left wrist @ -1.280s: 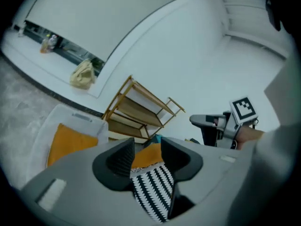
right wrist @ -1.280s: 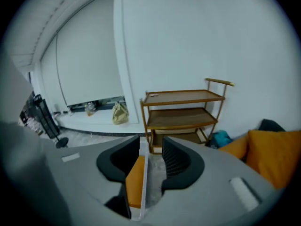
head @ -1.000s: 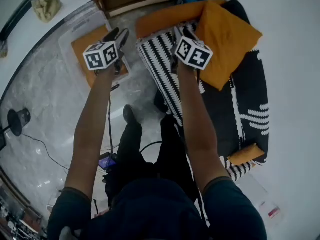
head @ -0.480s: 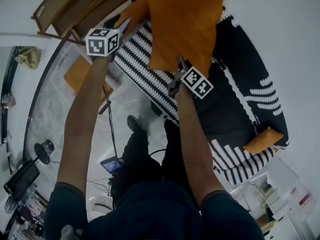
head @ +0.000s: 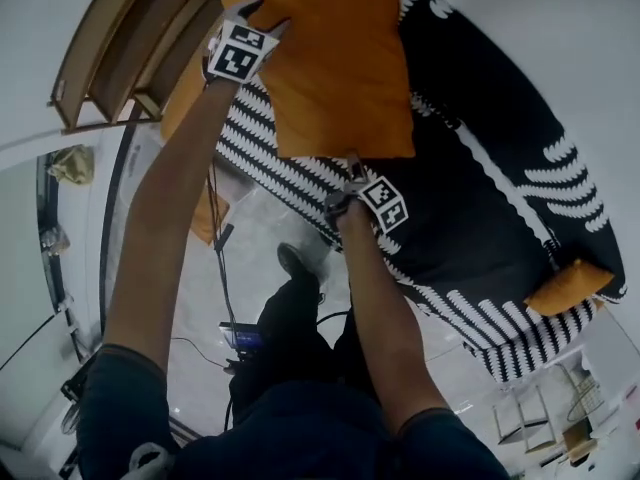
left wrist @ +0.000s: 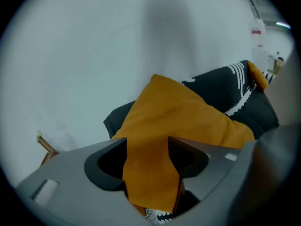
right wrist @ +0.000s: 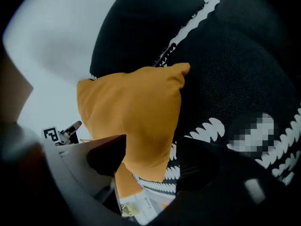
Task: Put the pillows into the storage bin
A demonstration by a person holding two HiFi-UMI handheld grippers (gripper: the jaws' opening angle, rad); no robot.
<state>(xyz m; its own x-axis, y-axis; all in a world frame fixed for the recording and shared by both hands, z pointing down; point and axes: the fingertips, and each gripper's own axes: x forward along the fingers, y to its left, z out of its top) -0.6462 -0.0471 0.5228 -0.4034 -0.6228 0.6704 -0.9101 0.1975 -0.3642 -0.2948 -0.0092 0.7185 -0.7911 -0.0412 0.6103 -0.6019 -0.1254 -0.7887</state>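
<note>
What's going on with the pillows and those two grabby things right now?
Big orange pillow: over the sofa, one corner between each gripper's jaws.
Left gripper: jaws just opened wide, pillow corner between them.
Right gripper: jaws just opened wide, pillow corner loose between them.
Small orange pillow: lying on the sofa's end, untouched.

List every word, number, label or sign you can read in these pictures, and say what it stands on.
No readable text anywhere.
On the left marker cube and right marker cube: black-and-white square patterns, no words.
On the red label in the left gripper view: too blurred to read.
</note>
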